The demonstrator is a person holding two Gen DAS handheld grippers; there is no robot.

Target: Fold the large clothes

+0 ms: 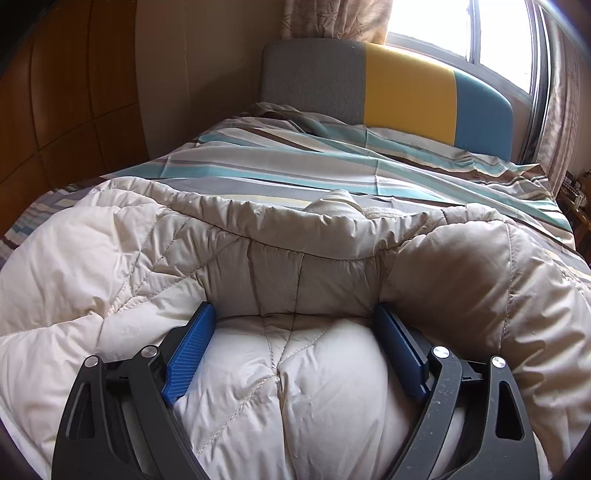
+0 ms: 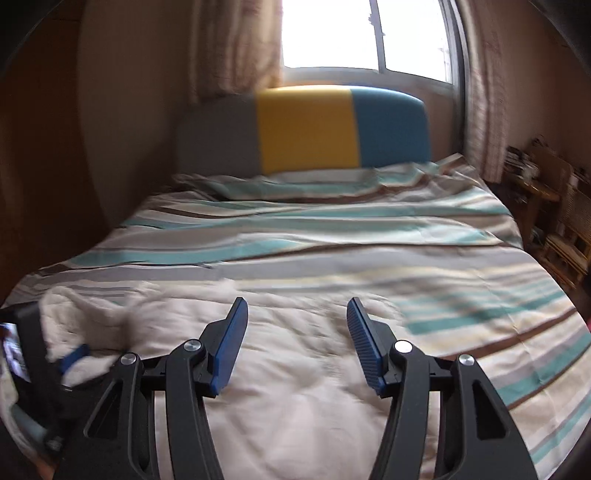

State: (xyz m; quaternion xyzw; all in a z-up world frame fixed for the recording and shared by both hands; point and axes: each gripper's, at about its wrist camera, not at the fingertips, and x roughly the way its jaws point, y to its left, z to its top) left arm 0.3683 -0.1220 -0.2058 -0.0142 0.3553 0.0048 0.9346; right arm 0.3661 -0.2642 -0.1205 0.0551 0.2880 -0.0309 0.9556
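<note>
A cream quilted down coat (image 1: 147, 266) lies bunched across the near end of the bed (image 1: 332, 170), its puffy folds covering the striped duvet there. The left claw (image 1: 295, 314) is pushed into the coat with its blue pads spread wide, a thick bulge of padding swelling between them; the pads stand against the fabric at either side, and whether they squeeze it cannot be told. The right claw (image 2: 297, 308) hangs above the coat's right part, its jaws partly apart with nothing between them. Farther off stand a grey, yellow and blue headboard (image 1: 406, 85), a bright window (image 2: 365, 33) and patterned curtains (image 2: 236, 44).
</note>
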